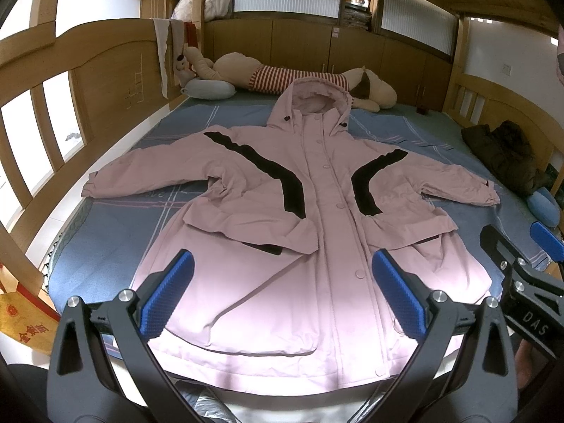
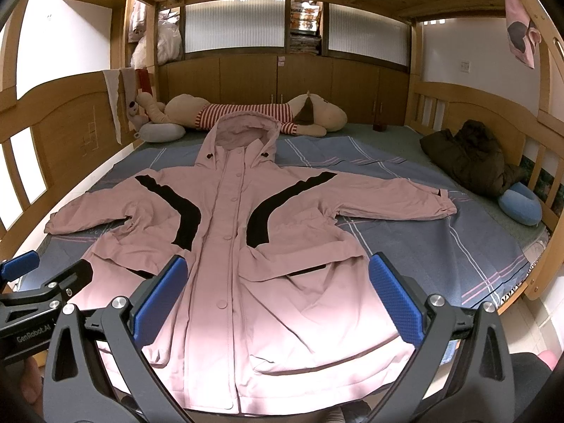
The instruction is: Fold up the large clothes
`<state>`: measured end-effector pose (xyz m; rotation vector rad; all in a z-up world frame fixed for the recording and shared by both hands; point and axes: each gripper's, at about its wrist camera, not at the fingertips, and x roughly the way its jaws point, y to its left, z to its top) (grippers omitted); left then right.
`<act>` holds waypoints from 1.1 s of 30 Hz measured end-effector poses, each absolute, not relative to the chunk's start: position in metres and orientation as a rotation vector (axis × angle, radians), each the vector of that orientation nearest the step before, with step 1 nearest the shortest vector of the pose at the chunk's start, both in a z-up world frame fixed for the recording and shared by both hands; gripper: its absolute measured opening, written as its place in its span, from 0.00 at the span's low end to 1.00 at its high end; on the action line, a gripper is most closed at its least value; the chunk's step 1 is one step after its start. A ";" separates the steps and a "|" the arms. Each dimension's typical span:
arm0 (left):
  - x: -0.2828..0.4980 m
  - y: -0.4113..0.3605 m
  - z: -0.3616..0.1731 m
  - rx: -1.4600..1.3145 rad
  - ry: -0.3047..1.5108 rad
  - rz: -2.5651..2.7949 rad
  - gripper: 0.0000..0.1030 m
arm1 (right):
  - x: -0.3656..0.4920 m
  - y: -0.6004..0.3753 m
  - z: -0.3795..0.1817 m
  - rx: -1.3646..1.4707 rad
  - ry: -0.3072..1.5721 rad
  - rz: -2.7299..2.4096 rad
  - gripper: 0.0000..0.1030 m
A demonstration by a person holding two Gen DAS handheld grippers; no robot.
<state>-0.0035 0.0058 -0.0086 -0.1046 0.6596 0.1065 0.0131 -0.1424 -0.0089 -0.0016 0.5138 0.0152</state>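
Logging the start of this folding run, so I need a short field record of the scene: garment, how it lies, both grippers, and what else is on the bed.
garment: pink hooded coat with black panels
state: spread flat, front up, buttoned, sleeves out to the sides, unfolded
surface: blue plaid sheet
left gripper: jaws open, above the hem, holding nothing
right gripper: jaws open, holding nothing
other items: plush dog, dark jacket, blue neck pillow

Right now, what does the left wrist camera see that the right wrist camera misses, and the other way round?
Only the left wrist view shows the yellow bag with red characters beside the bed. Only the right wrist view shows the pink cloth hanging from the upper bunk. Both show the pink coat spread flat and buttoned on the blue bedsheet, the plush dog behind its hood, the dark jacket, and both open tools, left tool and right tool.
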 end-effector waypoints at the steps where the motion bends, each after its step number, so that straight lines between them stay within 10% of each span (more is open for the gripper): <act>1: -0.003 0.006 -0.010 -0.104 0.660 0.106 0.98 | 0.013 -0.142 -0.009 0.000 0.513 0.016 0.99; 33: -0.004 0.009 -0.016 -0.101 0.670 0.111 0.98 | 0.014 -0.142 -0.012 -0.005 0.513 0.010 0.99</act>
